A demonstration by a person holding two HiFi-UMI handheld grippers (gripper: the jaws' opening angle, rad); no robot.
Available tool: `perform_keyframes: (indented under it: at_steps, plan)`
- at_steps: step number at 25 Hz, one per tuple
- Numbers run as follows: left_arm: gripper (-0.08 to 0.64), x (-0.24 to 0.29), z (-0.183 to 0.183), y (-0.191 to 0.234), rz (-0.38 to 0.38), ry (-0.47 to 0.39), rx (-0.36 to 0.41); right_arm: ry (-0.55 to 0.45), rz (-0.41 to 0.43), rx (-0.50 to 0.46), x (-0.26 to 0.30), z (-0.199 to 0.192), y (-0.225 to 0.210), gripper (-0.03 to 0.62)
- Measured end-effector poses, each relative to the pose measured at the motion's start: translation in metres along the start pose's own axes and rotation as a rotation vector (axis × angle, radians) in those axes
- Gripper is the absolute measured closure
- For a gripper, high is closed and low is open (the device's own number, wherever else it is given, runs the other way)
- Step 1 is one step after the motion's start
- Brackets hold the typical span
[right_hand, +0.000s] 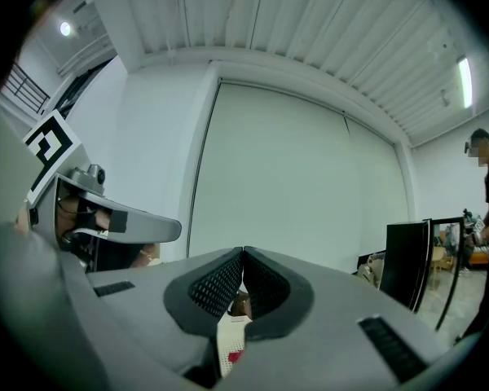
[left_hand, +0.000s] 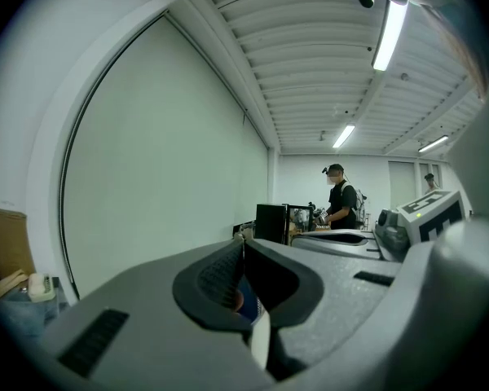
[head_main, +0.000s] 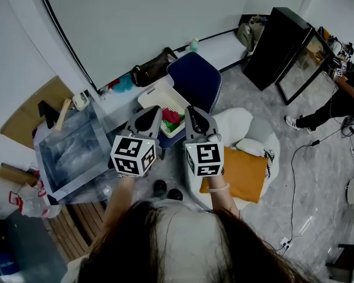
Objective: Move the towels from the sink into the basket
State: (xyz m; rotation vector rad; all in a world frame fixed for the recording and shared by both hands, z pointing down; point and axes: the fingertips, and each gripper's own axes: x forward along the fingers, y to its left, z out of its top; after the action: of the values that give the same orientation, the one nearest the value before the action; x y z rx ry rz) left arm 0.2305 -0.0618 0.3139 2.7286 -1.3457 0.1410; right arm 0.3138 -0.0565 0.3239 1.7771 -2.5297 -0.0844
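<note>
Both grippers are raised side by side in front of me and point level at the white wall. My left gripper (head_main: 148, 113) (left_hand: 244, 243) is shut with its tips touching and nothing between them. Beside it, my right gripper (head_main: 193, 112) (right_hand: 243, 252) is also shut and empty. Below and beyond them on the floor stands the white basket (head_main: 155, 96), holding a red towel (head_main: 170, 116) and a green towel (head_main: 173, 126), partly hidden by the grippers. The steel sink (head_main: 49, 163) sits at the left; its inside looks grey and blurred.
A dark blue chair (head_main: 196, 78) stands just behind the basket. An orange cushion (head_main: 243, 173) on a white seat lies at my right. A black cabinet (head_main: 275, 45) stands at the far right, and a person (head_main: 337, 99) works near it. Bags line the wall.
</note>
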Motion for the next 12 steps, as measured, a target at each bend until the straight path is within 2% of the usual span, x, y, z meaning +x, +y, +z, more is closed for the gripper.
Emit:
perform_keyframes:
  at_steps: [12]
  plan:
    - [0.551,0.011,0.003,0.017,-0.041,-0.002,-0.011,-0.025,-0.011,0.001,0.024,0.011,0.010,0.566]
